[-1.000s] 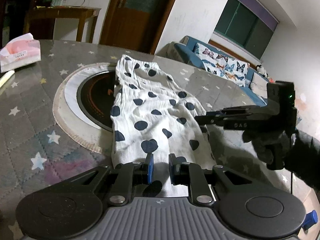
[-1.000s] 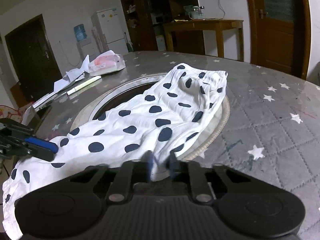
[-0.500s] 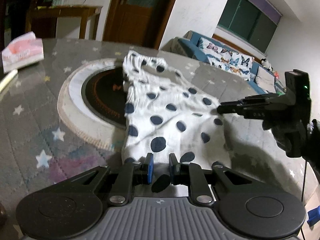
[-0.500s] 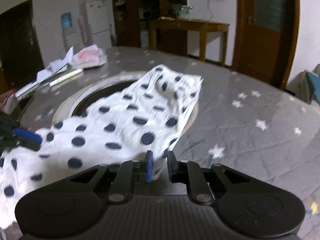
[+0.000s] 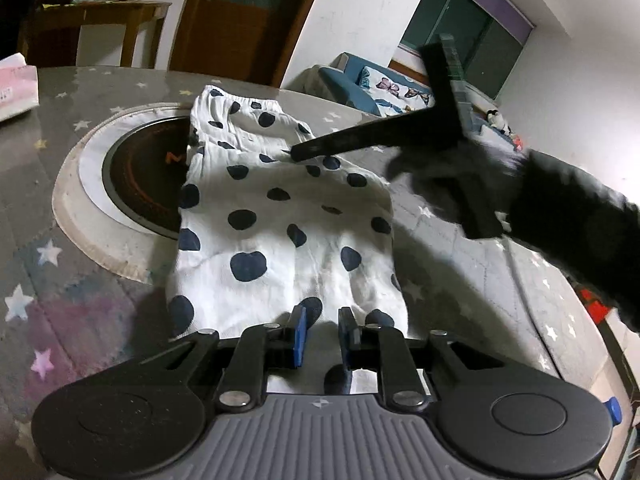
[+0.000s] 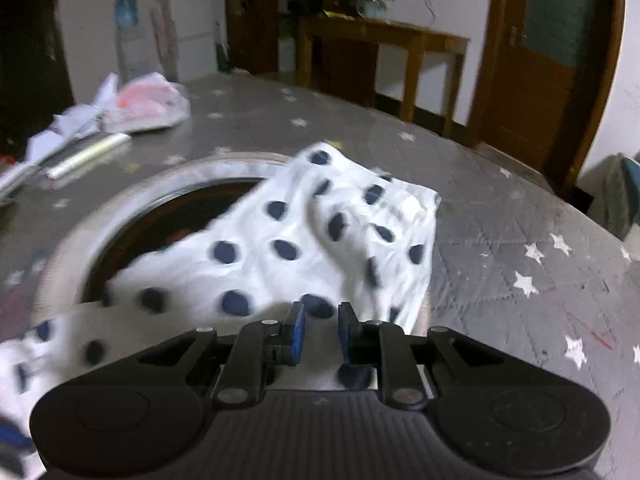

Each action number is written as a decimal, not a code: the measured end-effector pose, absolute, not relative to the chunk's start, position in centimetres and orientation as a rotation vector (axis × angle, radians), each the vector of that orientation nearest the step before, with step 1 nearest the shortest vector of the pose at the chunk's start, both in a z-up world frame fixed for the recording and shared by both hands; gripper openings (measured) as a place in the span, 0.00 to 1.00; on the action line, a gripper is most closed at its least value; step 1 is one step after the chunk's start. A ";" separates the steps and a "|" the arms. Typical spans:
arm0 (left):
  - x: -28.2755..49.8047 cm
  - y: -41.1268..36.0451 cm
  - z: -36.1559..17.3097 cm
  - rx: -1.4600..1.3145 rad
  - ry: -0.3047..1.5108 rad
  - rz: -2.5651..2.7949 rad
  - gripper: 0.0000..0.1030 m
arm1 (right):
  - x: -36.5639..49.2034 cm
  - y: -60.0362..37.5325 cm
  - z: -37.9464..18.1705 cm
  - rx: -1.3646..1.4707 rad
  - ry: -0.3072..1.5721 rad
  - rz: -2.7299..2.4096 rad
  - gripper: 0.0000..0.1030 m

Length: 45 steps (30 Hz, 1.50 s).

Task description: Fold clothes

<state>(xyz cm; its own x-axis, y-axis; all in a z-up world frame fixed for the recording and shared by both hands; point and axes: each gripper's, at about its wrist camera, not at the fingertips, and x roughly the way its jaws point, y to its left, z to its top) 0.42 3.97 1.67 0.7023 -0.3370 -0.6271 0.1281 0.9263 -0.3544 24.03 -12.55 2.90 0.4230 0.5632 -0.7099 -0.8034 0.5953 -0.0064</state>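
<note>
Left hand-held gripper (image 5: pixel 322 334), black linkage arms with blue-padded fingertips (image 5: pixel 298 336) on a grey ribbed body: pointing forward and downward, jaws parting, a narrow gap between the pads. White dotted cloth lies under and behind the gap; whether the pads press on it cannot be told.

Right hand-held gripper (image 6: pixel 320 332), same black-and-blue build: angled downward, jaws opening, pads apart with a small gap; dotted cloth shows beneath the gap, not pinched. View blurred.

From the left wrist camera the right hand-held gripper shows side-on, its black fingers (image 5: pixel 320 148) reaching leftward over the cloth, gripped by a dark-gloved hand (image 5: pixel 448 172) with a black sleeve (image 5: pixel 572 220) behind it. Blurred.
</note>
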 end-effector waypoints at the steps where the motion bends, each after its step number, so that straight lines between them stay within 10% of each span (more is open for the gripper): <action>1: 0.4 4.0 1.6 -0.299 0.751 -0.266 0.20 | 24.6 -12.4 2.9 -0.360 0.727 0.868 0.17; 45: 0.2 4.0 1.4 -0.354 0.761 -0.281 0.22 | 31.7 -3.0 3.1 -0.323 0.657 0.906 0.17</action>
